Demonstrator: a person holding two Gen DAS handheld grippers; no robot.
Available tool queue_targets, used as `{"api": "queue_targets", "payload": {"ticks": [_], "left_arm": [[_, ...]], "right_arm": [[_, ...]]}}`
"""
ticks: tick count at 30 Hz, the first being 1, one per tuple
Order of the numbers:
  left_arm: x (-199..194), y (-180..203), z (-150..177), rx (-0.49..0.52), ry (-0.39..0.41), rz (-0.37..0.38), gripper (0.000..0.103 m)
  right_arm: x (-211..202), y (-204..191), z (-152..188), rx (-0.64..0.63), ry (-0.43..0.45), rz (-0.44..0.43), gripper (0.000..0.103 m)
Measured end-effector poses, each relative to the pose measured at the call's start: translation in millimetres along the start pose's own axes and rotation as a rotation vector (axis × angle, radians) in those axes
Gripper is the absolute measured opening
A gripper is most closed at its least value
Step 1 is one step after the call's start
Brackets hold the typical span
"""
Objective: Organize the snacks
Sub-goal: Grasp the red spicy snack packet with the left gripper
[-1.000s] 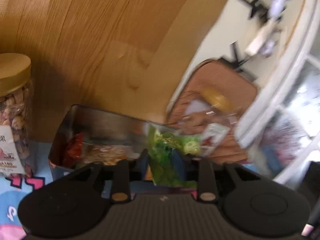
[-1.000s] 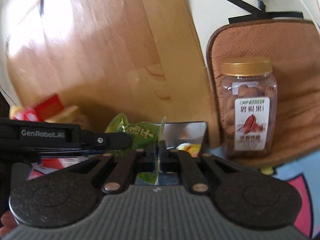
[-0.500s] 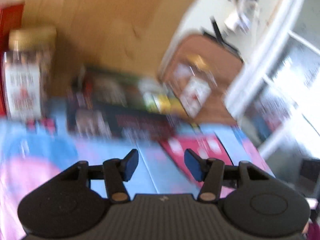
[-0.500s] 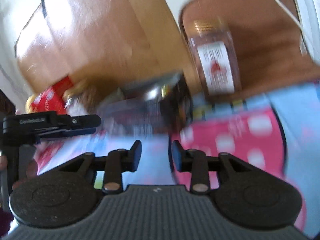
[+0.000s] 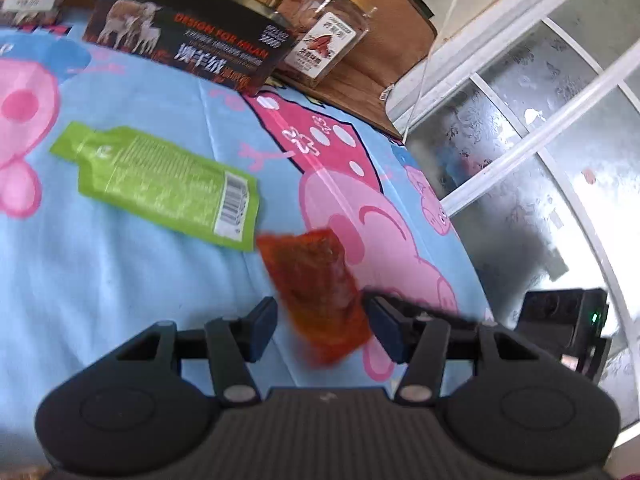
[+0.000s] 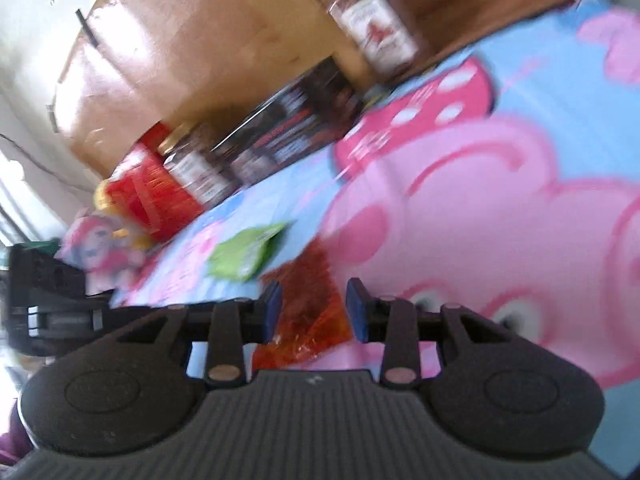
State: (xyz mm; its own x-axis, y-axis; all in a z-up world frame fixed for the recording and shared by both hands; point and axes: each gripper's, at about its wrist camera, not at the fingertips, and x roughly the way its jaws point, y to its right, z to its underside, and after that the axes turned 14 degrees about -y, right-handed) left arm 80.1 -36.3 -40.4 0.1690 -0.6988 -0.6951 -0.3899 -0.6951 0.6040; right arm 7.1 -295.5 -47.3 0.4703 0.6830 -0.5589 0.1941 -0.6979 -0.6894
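Note:
An orange-red snack packet [image 5: 316, 292] lies on the cartoon-print cloth [image 5: 120, 280]. My left gripper [image 5: 320, 328] is open with its jaws either side of the packet, not closed on it. My right gripper [image 6: 314, 310] is open too, its jaws flanking the same packet [image 6: 308, 308]. A green snack pouch [image 5: 160, 184] lies flat beyond it, also in the right wrist view [image 6: 246, 254]. The dark snack box [image 5: 188, 36] stands at the back, also seen from the right [image 6: 288, 128].
A nut jar [image 5: 324, 48] stands right of the box against a brown cushion [image 5: 384, 40]. Another jar [image 6: 196, 168] and a red package [image 6: 148, 192] stand left of the box. A window [image 5: 540, 160] is at the right. The other gripper's body [image 6: 48, 304] shows at left.
Both grippers let go of the green packet at the box, opened, and pulled back down to the cloth. They now hover around the orange-red packet.

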Motion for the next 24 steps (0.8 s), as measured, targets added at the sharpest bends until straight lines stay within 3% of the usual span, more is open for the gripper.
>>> {"api": "queue_targets", "payload": {"ticks": [3,6,8,10,11,12,13,14,17,21,24], "left_arm": [[-9,-10,1,-0.035,0.014,0.016,0.053],[-12,-20,3,-0.088,0.021,0.069,0.051],[-12,-22,3,-0.096,0.030,0.078,0.048],[-14,-20,2,-0.079,0.043,0.064,0.037],[-15,-20,2,-0.074,0.049,0.069,0.023],[-16,-20,1,-0.067,0.047,0.117,0.003],[-16,-20,-1,-0.066,0.028,0.195,0.003],[-15,-16,-2,-0.061,0.027,0.213,0.005],[-15,1,-3,0.013,0.050,0.048,0.005],[-23,-9,-2,-0.017,0.066,0.057,0.015],[-21,-25,-2,-0.072,0.060,0.032,0.017]], "right_arm": [[7,-16,5,-0.074,-0.002,0.022,0.039],[12,-13,0,-0.038,0.000,-0.006,0.039],[15,-11,-2,-0.015,0.013,-0.006,0.031],[13,-11,2,-0.025,0.029,0.035,0.019],[13,-12,2,-0.033,0.034,0.053,0.012],[14,-11,2,-0.036,0.030,0.045,0.007],[14,-10,3,-0.028,0.018,-0.002,0.004],[15,-11,3,-0.030,0.018,-0.027,0.004],[18,-25,1,-0.104,0.037,0.057,0.005],[19,-15,-2,-0.078,0.019,0.045,0.008],[19,-4,-4,-0.041,0.018,0.022,0.008]]}}
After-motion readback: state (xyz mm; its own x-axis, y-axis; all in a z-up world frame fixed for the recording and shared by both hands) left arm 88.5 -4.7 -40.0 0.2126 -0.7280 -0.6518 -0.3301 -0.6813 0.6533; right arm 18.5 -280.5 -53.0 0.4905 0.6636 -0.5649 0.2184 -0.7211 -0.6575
